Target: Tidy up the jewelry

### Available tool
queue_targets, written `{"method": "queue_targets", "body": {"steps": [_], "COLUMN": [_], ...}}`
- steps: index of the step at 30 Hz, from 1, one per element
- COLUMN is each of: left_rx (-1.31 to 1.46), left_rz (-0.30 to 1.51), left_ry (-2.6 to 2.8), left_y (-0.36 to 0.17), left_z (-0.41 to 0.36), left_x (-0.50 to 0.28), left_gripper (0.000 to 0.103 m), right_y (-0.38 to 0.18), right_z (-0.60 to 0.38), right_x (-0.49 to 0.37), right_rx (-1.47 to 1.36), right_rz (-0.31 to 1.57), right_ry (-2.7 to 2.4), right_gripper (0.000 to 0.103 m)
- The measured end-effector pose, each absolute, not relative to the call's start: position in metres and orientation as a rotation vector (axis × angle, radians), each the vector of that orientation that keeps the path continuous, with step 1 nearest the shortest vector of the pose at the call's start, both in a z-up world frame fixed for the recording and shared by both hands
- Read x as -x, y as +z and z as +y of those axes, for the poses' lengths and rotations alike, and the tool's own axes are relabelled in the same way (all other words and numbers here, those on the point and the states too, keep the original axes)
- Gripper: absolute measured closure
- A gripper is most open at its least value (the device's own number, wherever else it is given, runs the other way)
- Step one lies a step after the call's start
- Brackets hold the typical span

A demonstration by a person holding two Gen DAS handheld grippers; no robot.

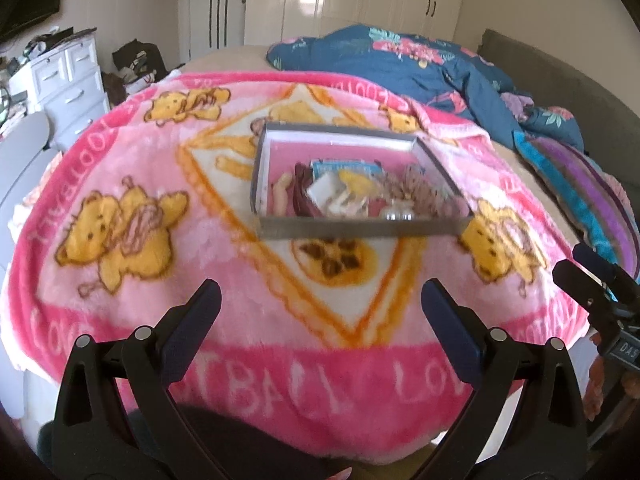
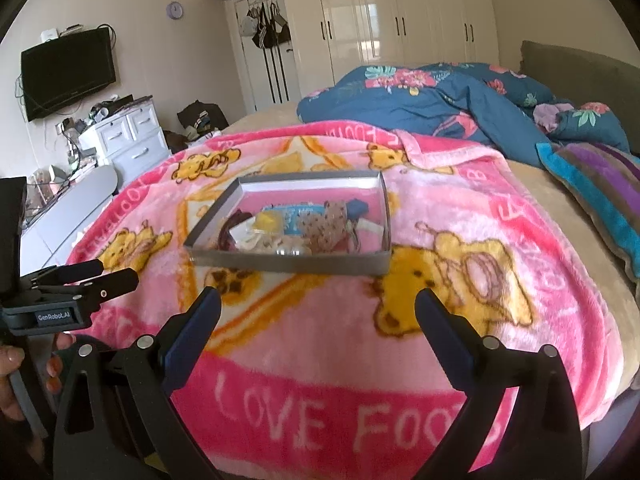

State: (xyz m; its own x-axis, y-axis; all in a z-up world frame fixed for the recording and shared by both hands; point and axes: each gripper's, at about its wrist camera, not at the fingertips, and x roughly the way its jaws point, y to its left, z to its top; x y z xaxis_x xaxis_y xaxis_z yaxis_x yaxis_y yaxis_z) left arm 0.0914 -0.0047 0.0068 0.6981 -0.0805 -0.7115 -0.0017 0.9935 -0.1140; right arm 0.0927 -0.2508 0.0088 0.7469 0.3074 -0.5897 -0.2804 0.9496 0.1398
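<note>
Two grippers, both spread wide and empty, held low at frame bottom over the pink blanket (image 2: 460, 216). Left gripper (image 1: 321, 300) and right gripper (image 2: 318, 308) aim forward, level, well short of the grey tray (image 2: 288, 262) at frame centre. Jewelry (image 2: 286, 251) lies heaped in the tray's near half. Judgement: approach from above, pick one loose piece at the heap's edge, avoid snagging chains; steady the tray wall with the other.
</note>
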Motion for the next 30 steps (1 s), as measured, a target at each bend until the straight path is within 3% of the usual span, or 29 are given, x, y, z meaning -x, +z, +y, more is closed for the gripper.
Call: {"method": "queue_targets", "body": {"steps": [30], "left_rx": [0.082], "left_rz": [0.825], "left_ry": [-0.054], "left_y": [-0.003], "left_z": [-0.014], "left_x": [-0.086], "left_gripper": [0.009], "right_y": [-0.003], "right_z": [-0.249], "right_x": [-0.09], "right_rx": [-0.065], "right_rz": [0.696], "right_ry": [0.326], "right_gripper": [0.006]}}
